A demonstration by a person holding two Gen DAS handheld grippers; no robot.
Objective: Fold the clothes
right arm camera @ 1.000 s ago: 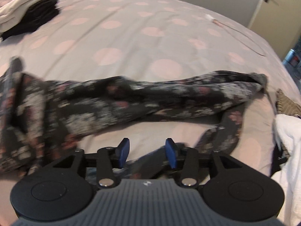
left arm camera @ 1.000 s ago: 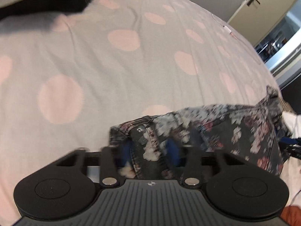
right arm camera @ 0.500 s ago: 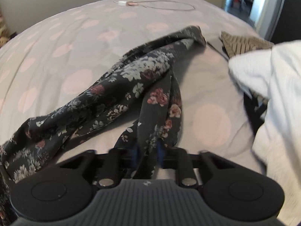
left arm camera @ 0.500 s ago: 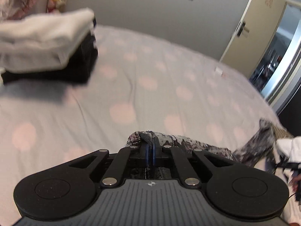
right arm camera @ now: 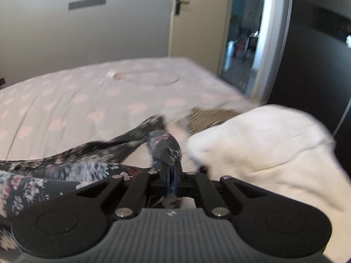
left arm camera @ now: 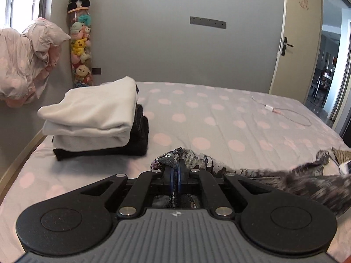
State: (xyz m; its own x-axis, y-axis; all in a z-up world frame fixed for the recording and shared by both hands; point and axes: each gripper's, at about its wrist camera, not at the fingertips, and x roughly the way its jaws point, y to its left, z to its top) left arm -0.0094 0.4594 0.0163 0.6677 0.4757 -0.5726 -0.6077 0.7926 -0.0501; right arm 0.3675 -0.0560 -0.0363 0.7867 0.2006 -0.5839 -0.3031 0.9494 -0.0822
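The bed (left arm camera: 219, 118), under a grey sheet with pink dots, carries everything. At its far left corner stands a stack of folded clothes (left arm camera: 94, 120), a white piece on top and dark ones below. Toward the right edge lies an unfolded heap, a white garment (right arm camera: 263, 144) with a striped piece (right arm camera: 206, 116) beside it.

Between the two runs the dark floral garment (left arm camera: 285, 177), the piece in hand. Its long axis lies across the bed, strung from one tool to the other, and its middle sags onto the sheet.

The left tool (left arm camera: 175, 175) is clenched on a bunched end of the fabric, which stands up just past its tips. The right tool (right arm camera: 173, 175) is likewise clamped on the other end, a dark fold rising between its blue pads, close beside the white garment.

Each hand thus holds its own end, so neither is nearer. The coming move likely turns on drawing the two ends apart along that axis, so the cloth hangs or spreads flat, clear of the heap on the right and with the folded stack off to the left.
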